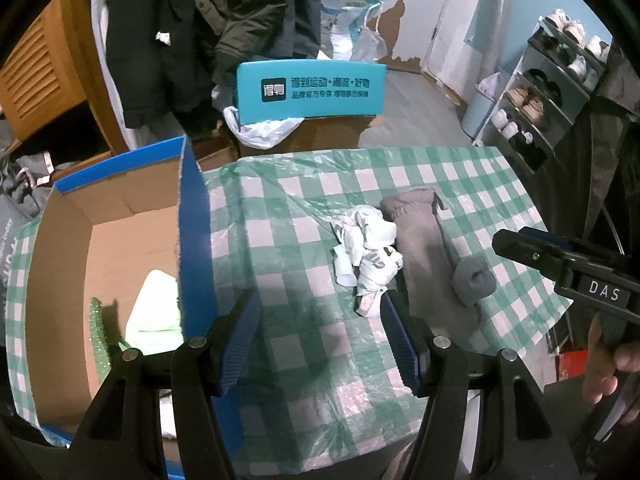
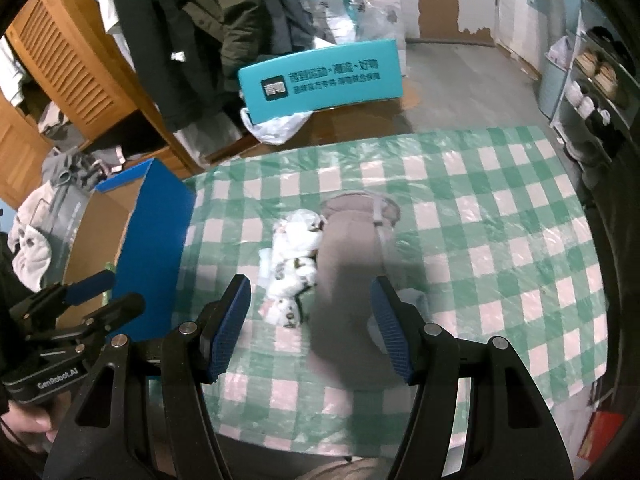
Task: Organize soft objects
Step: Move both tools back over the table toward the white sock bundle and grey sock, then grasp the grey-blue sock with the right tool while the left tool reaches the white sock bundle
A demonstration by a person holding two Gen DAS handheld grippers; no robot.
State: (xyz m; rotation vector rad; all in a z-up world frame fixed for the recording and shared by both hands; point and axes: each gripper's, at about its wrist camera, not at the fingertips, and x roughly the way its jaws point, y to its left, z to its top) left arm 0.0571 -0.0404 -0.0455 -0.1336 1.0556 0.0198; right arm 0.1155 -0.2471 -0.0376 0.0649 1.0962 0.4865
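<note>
A crumpled white printed cloth (image 1: 370, 258) lies mid-table beside a long grey-brown garment (image 1: 424, 256) and a rolled grey sock (image 1: 474, 280). My left gripper (image 1: 318, 336) is open and empty, above the tablecloth between the box and the white cloth. The open blue cardboard box (image 1: 194, 232) at the left holds a pale green cloth (image 1: 154, 312) and a green sparkly item (image 1: 98, 332). My right gripper (image 2: 310, 328) is open and empty, over the near part of the grey-brown garment (image 2: 348, 280), with the white cloth (image 2: 294, 264) to its left. The box's blue wall (image 2: 154, 256) shows at the left.
The table wears a green-and-white checked plastic cover (image 1: 304, 208). Behind it stand a teal box (image 1: 310, 92), plastic bags and hanging coats (image 1: 192, 32). A shoe rack (image 1: 552, 92) stands at the right. The right gripper's body (image 1: 568, 268) juts in over the table's right edge.
</note>
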